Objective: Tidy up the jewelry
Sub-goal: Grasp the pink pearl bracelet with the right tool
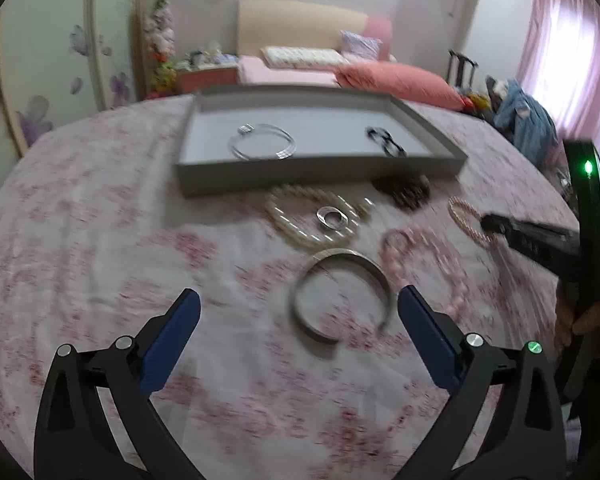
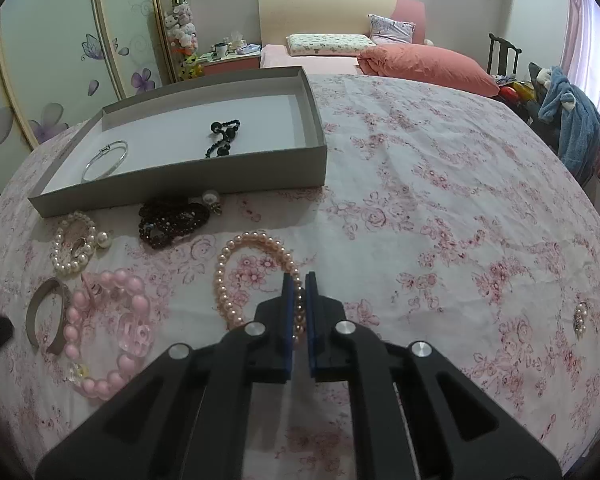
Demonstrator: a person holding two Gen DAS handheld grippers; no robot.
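From my left wrist camera, my left tongs (image 1: 299,322) stand wide apart over the flowered worktop (image 1: 100,240) with nothing gripped; the open silver cuff (image 1: 340,296) lies flat between and just ahead of the two blue pads, its gap turned toward the lower right of the view. Beyond it lies a cream pearl bracelet (image 1: 300,220) with a silver ring (image 1: 332,216) inside its loop, and to the right a pink bead bracelet (image 1: 428,268). The grey tray (image 1: 320,176) sits farther off, long side across the view, holding a thin silver bangle (image 1: 260,144) on the left and a black bead string (image 1: 386,140) on the right. At the right edge my right tongs (image 1: 486,224) reach in, tips at the peach pearl bracelet (image 1: 466,216). From my right wrist camera, my right tongs (image 2: 299,280) are clamped together on the near right side of the peach pearl bracelet (image 2: 236,264), whose oval loop lies flat on the cloth with its long axis running away from me. To the left lie the pink bead bracelet (image 2: 112,328), the silver cuff (image 2: 46,316), the cream pearl bracelet (image 2: 74,248) and a dark red bead bracelet (image 2: 172,220) close before the tray (image 2: 180,180), which runs slantwise up to the right.
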